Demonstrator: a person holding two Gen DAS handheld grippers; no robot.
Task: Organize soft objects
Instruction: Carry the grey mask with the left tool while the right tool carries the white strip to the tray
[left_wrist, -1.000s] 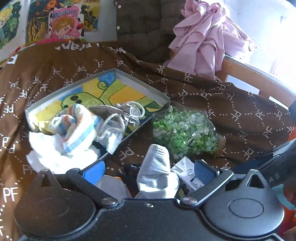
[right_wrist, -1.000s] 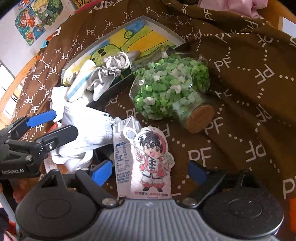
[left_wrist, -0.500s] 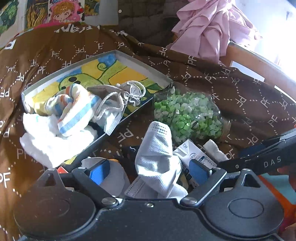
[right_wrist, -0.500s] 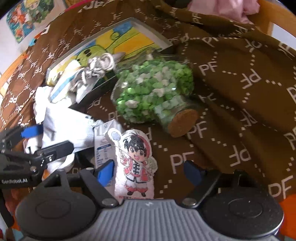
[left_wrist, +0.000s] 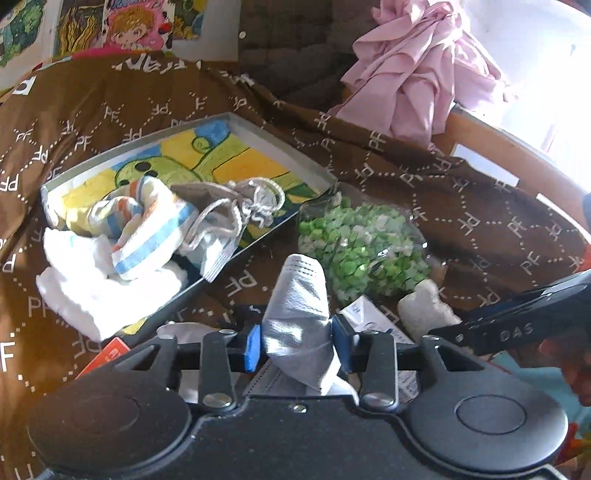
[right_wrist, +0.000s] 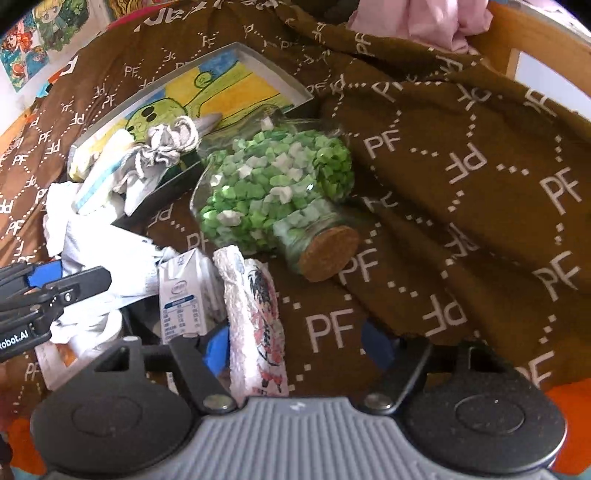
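My left gripper (left_wrist: 297, 345) is shut on a grey face mask (left_wrist: 299, 306), pinched between the blue pads; it also shows in the right wrist view (right_wrist: 107, 269). My right gripper (right_wrist: 295, 345) is open around a flat plush figure of a cartoon boy (right_wrist: 258, 325), which stands on edge by the left pad. A shallow grey tray with a yellow and green drawing (left_wrist: 258, 129) holds a striped cloth (left_wrist: 147, 225), a white cloth (left_wrist: 96, 288) and a grey drawstring pouch (left_wrist: 229, 210).
A corked glass jar of green paper stars (right_wrist: 273, 199) lies on the brown PF-printed blanket (right_wrist: 480, 221). A small milk carton (right_wrist: 181, 299) lies beside the plush. A pink garment (left_wrist: 417, 74) hangs on the wooden frame at the back right.
My left gripper has shut on the grey mask. The plush figure has turned from flat to on edge between my right fingers, which have closed in somewhat.
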